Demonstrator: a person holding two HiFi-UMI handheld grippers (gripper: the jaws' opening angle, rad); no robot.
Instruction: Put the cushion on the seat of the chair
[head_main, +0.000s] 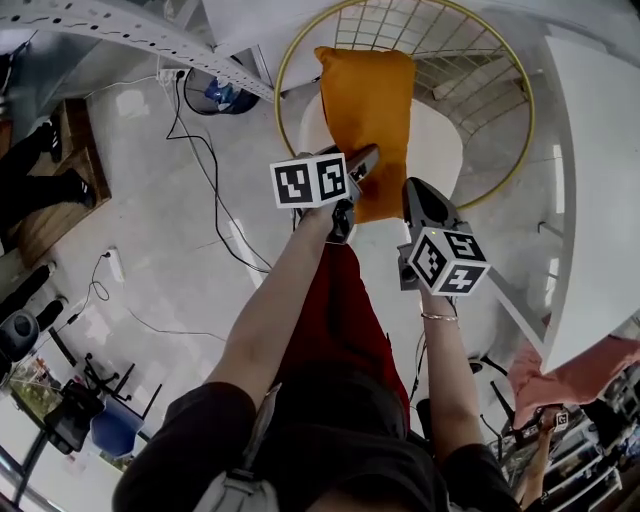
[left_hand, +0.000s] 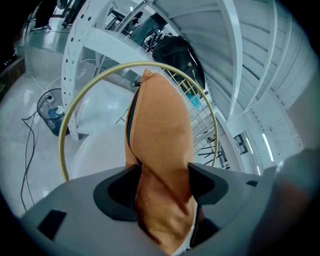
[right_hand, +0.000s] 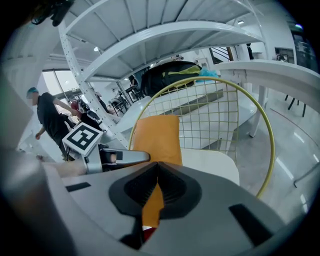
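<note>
Both grippers are on the orange cushion (head_main: 366, 105) right now, one at each side of its near end. The left gripper (left_hand: 162, 176) has a thick bunched fold of the fabric wedged between its pads, so its jaws stand fairly wide but are clamped hard on the cloth. The right gripper (right_hand: 157, 175) has its jaws almost together, pinching a thin edge of the same cushion, and a sliver of orange runs down through the narrow gap.

From above, the two grippers sit close side by side, both tipped downward, with their marker cubes facing up. The cushion stretches away from them, lengthwise, over the white seat (head_main: 442, 145) of the chair. Its far end reaches toward the wire grid back (head_main: 400, 25) inside the round gold frame (head_main: 527, 130). From where I stand, I can't tell whether that far end rests on the seat or hangs just above it.

The seat shows bare on the right of the cushion. A white table (head_main: 600, 200) stands just beside the chair on that side. Black cables (head_main: 195, 150) trail across the pale floor on the left. Another person (right_hand: 50, 120) stands well back in the room.
</note>
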